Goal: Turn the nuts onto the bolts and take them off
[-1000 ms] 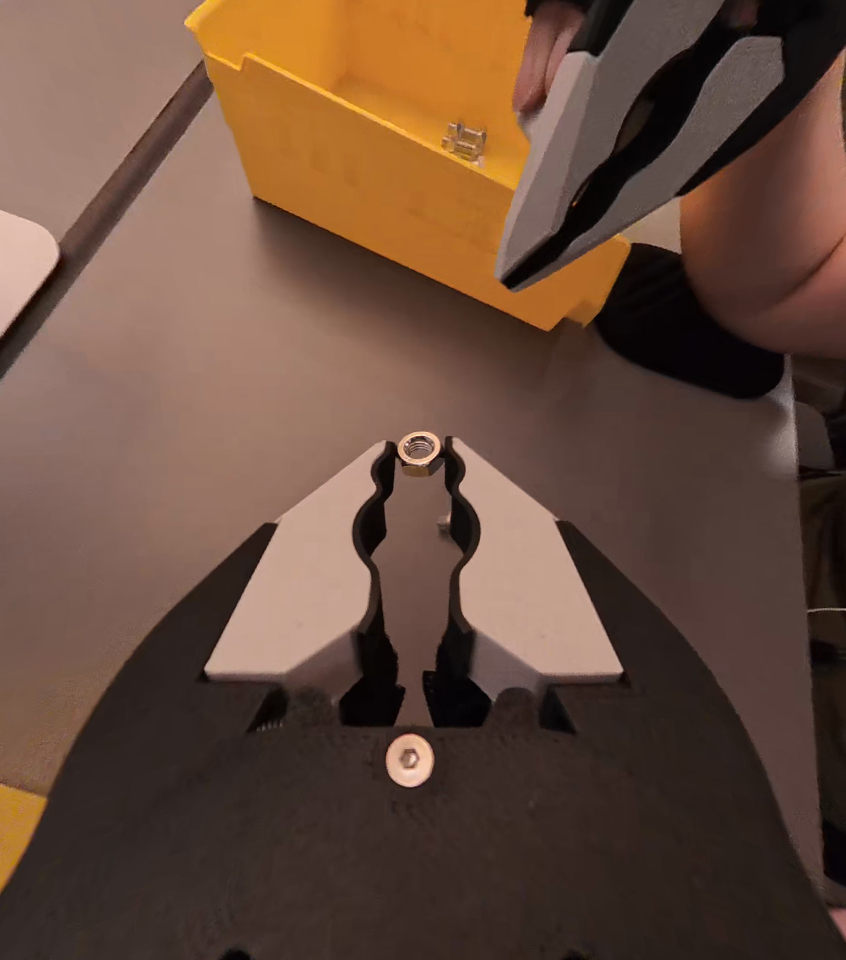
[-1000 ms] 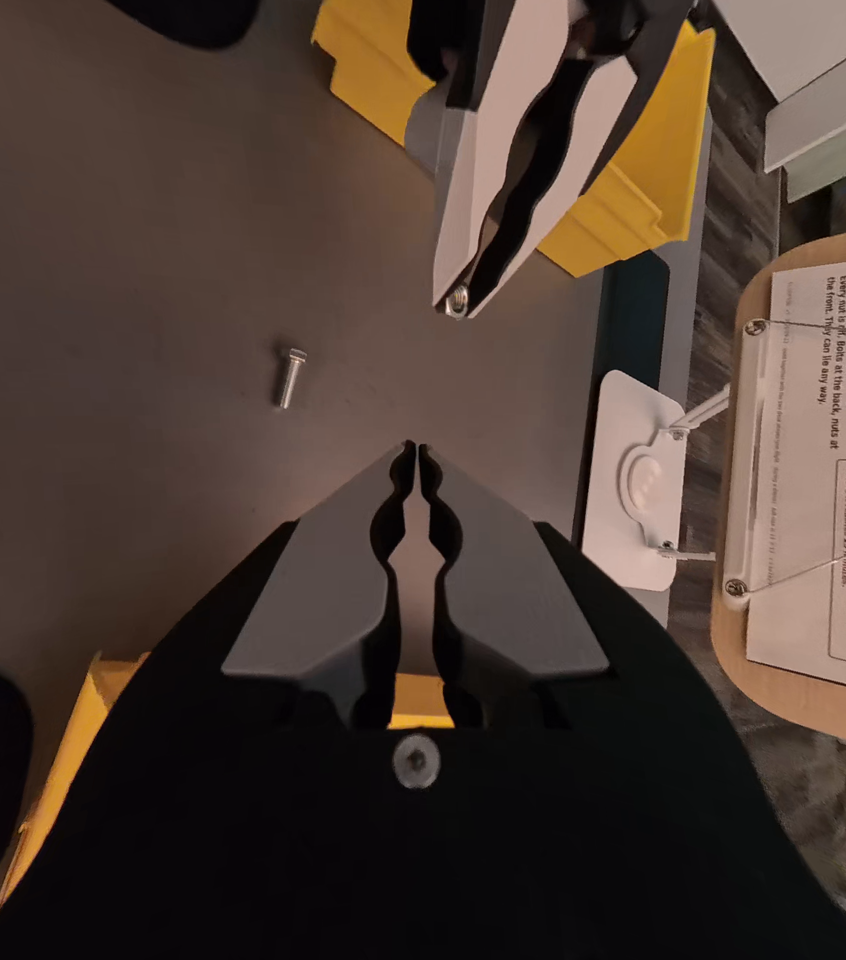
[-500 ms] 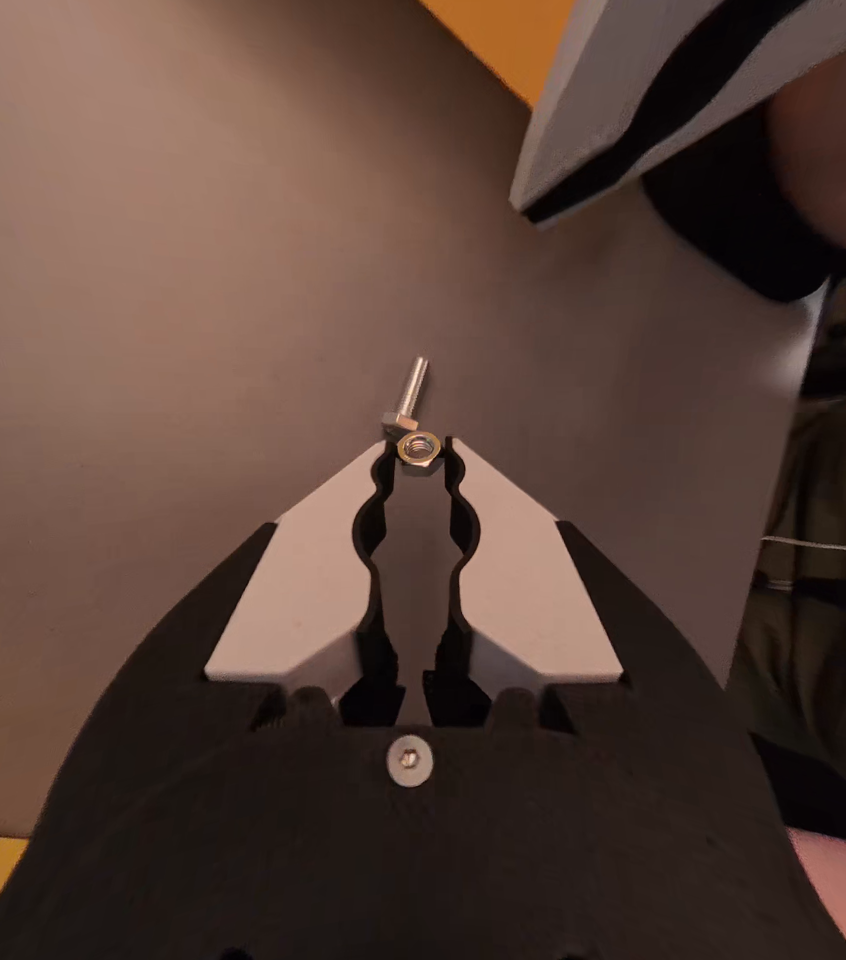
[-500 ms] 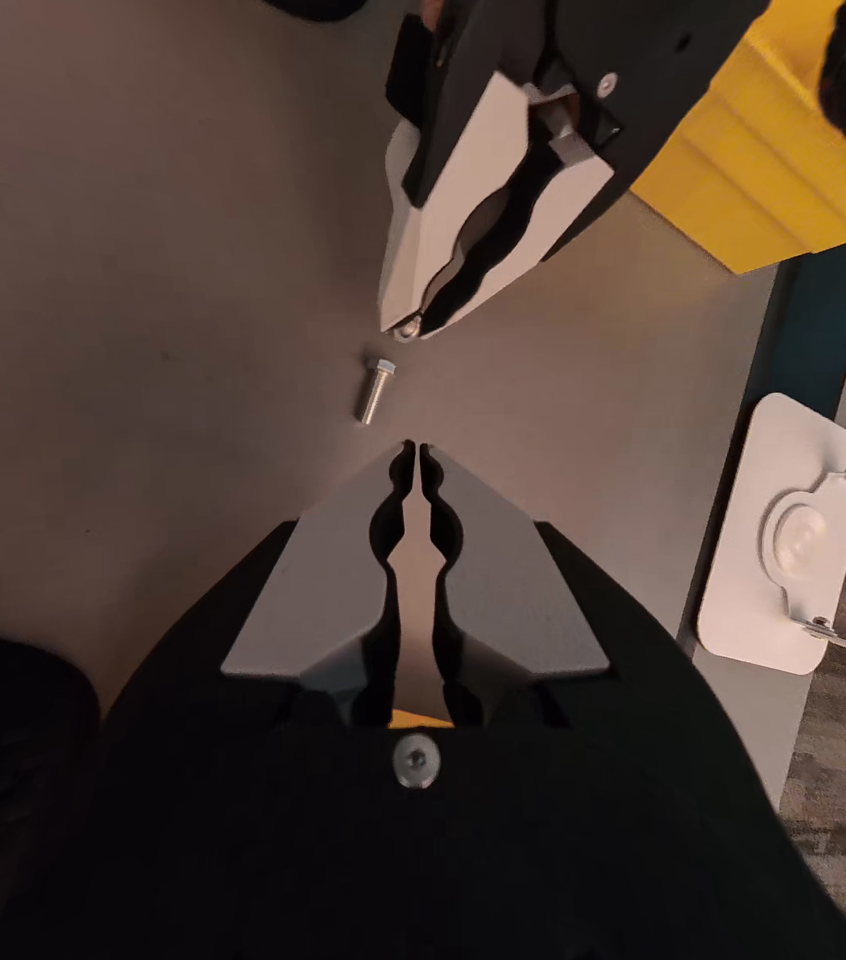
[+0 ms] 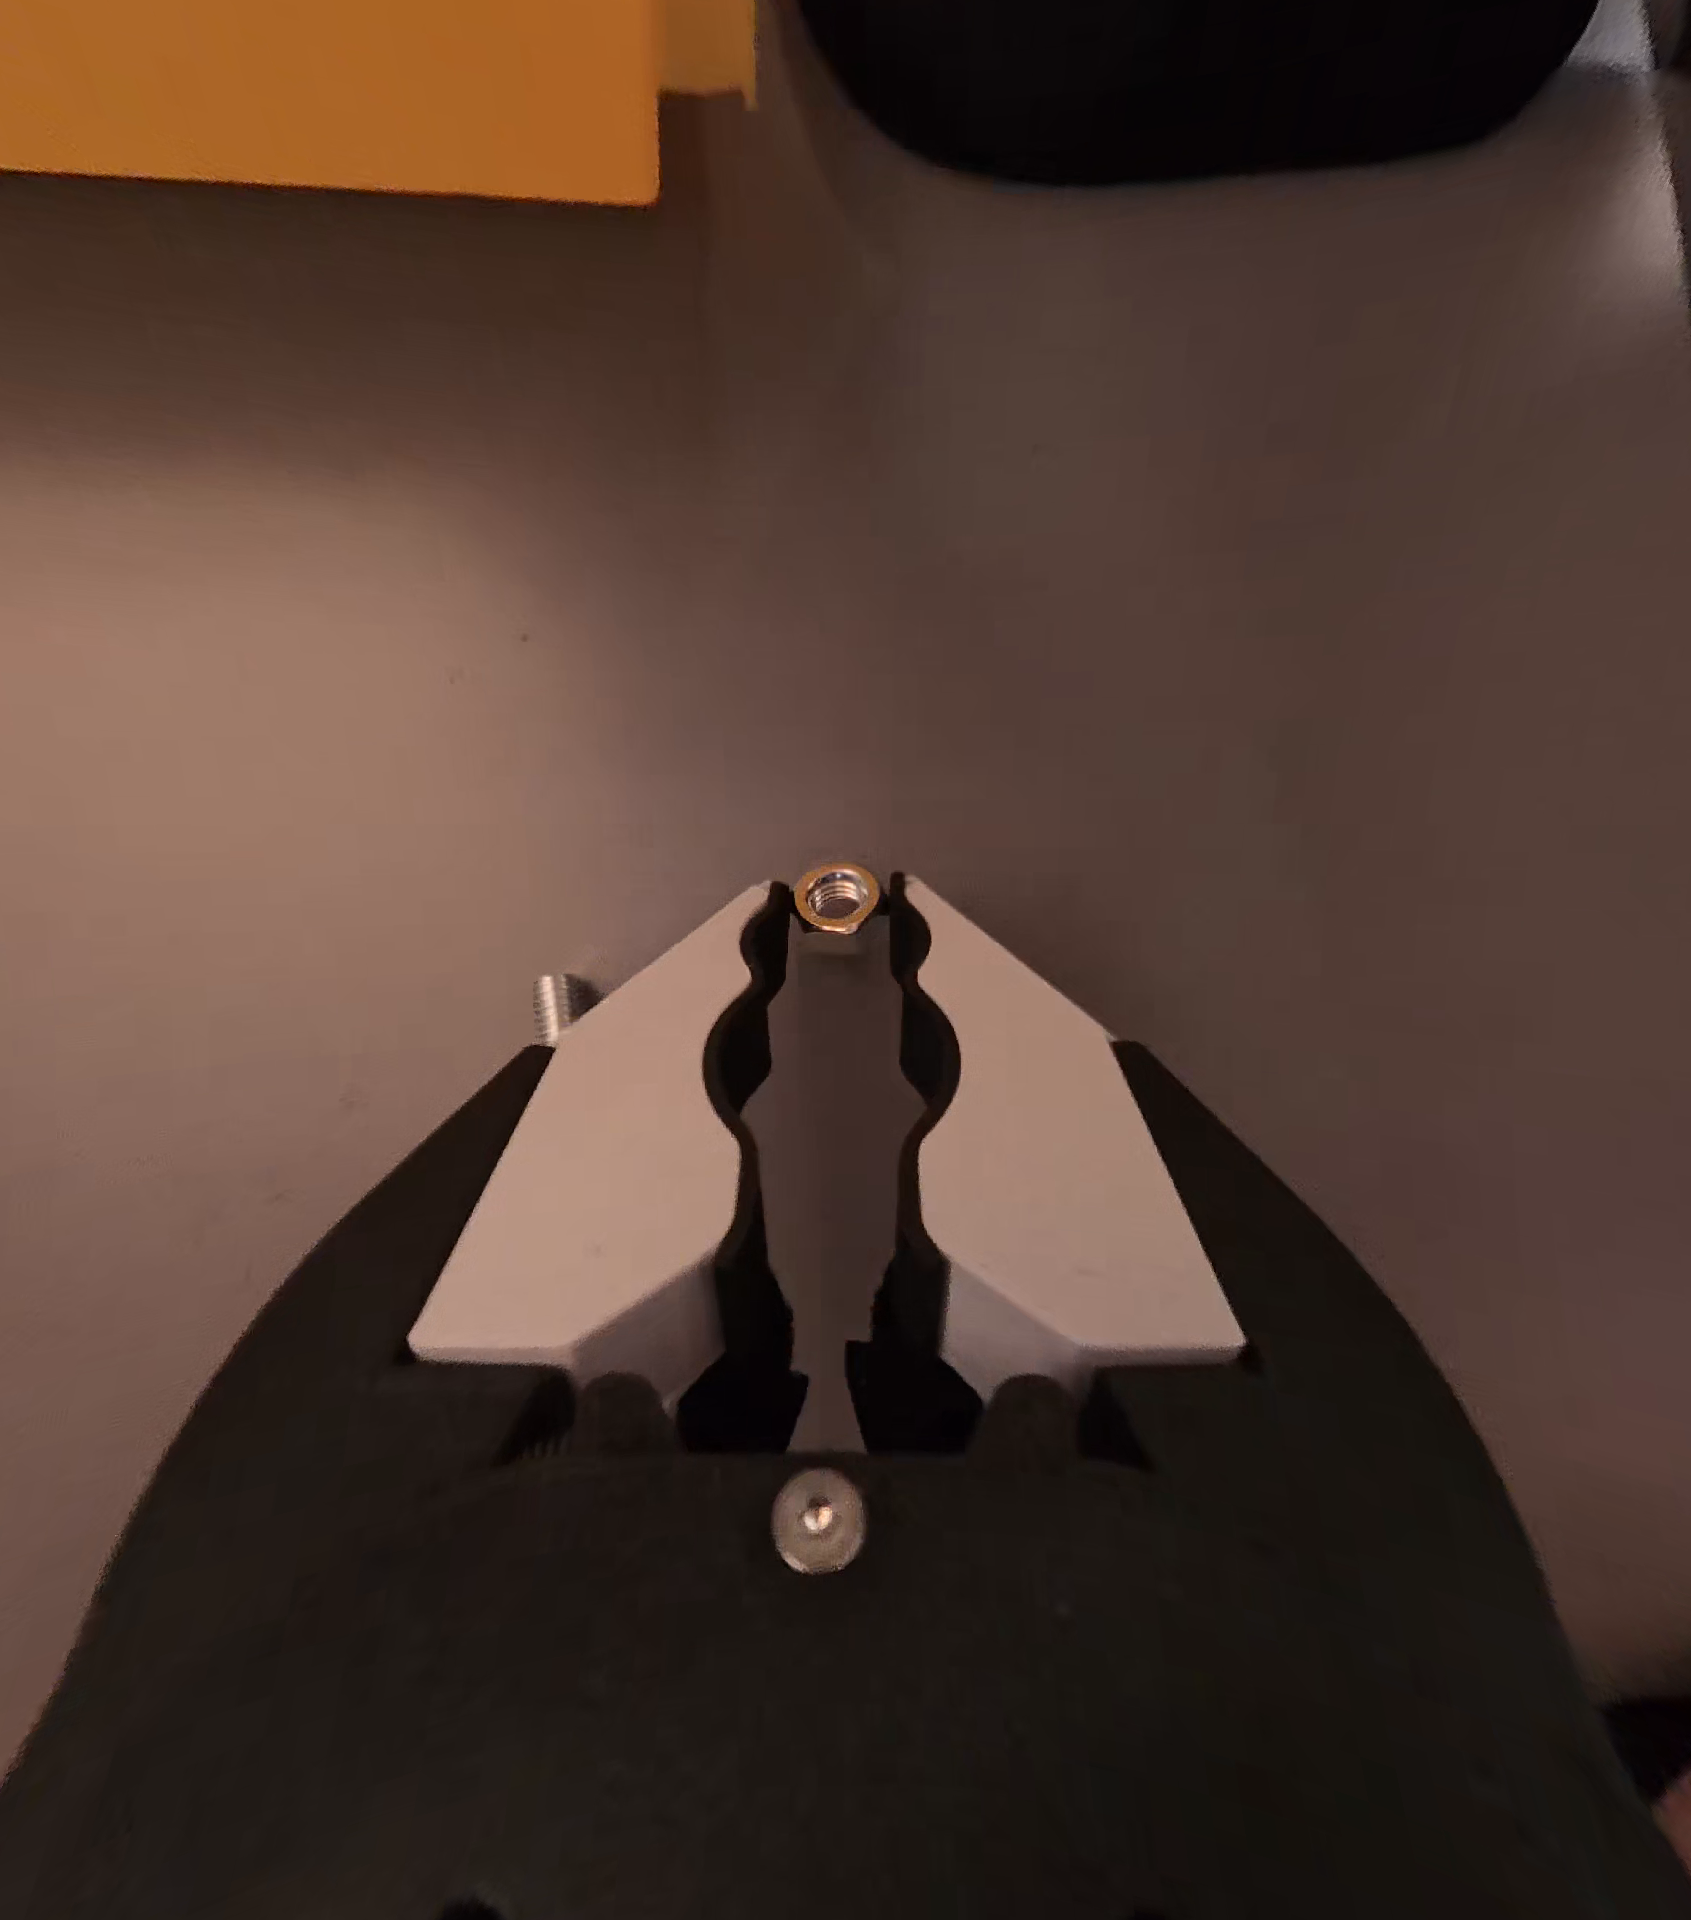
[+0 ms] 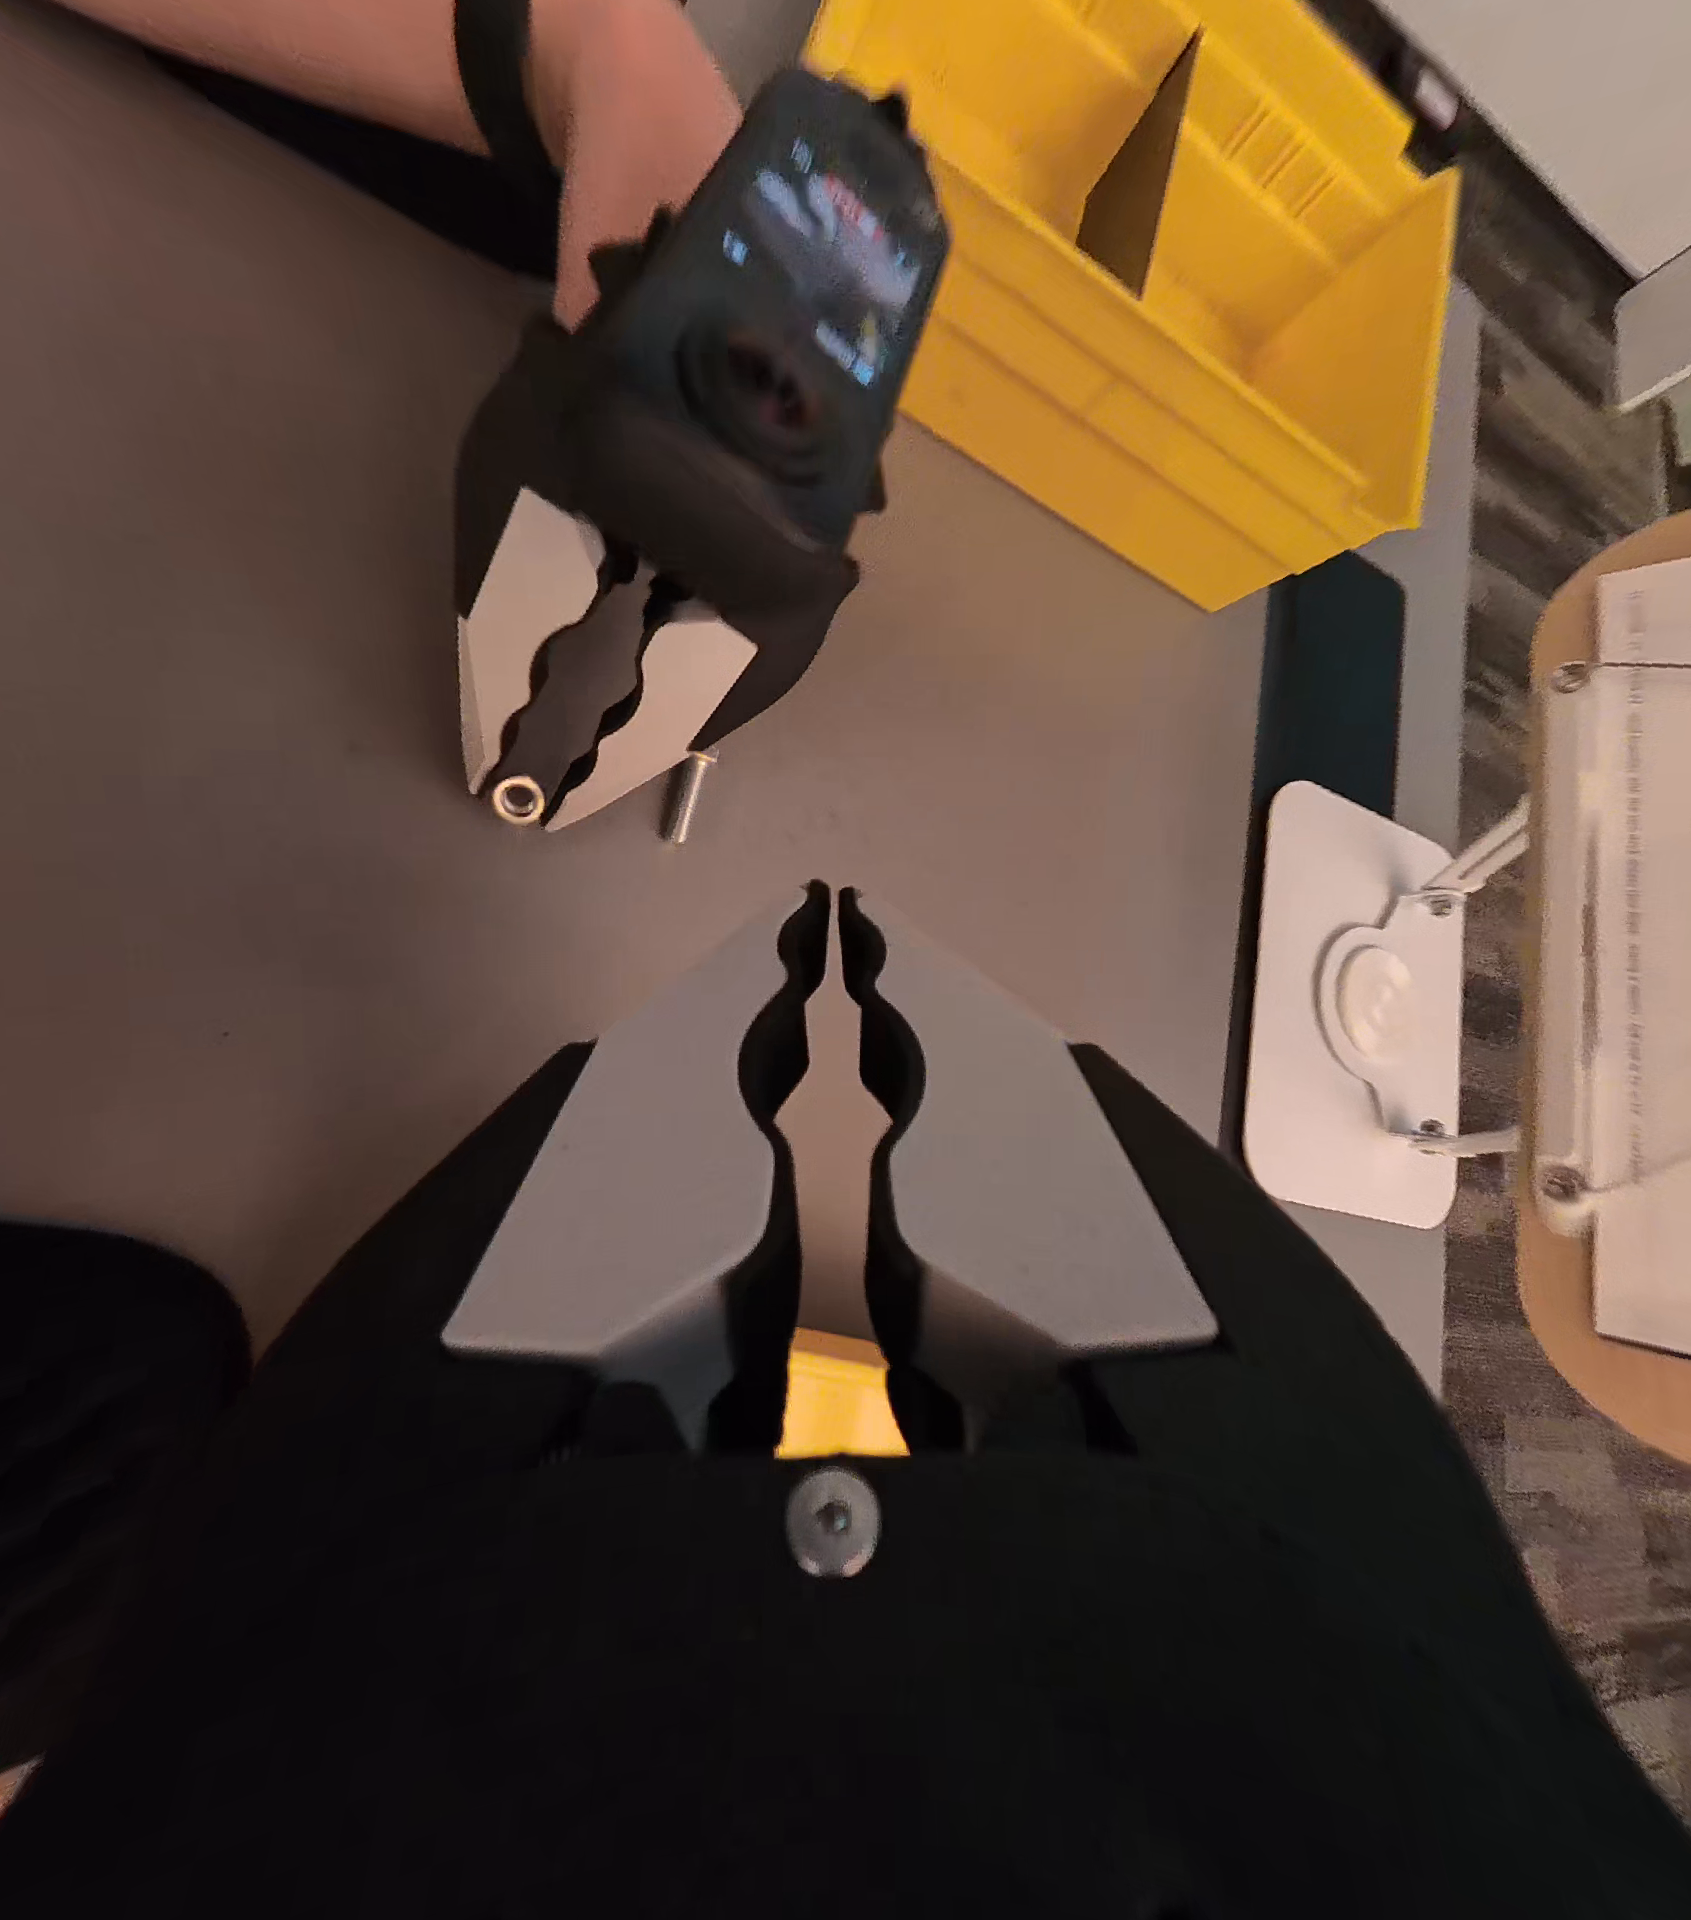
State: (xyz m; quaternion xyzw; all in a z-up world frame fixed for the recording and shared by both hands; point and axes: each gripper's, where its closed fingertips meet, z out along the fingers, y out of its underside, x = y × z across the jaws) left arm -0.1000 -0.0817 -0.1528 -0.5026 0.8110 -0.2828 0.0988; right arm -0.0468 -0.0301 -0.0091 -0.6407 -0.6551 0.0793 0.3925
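while left gripper (image 5: 836, 902) pinches nut (image 5: 835, 900), bolt (image 6: 683, 798) lies beside

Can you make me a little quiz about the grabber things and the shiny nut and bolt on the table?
1. True or false: the left gripper is pinching the nut at its fingertips.
2. Where is the bolt? A) inside the yellow bin B) lying on the table beside the left gripper's fingers C) held by the right gripper
3. Fill in: the right gripper is nearly shut and holds ____.

Key: 1 true. 2 B. 3 nothing.
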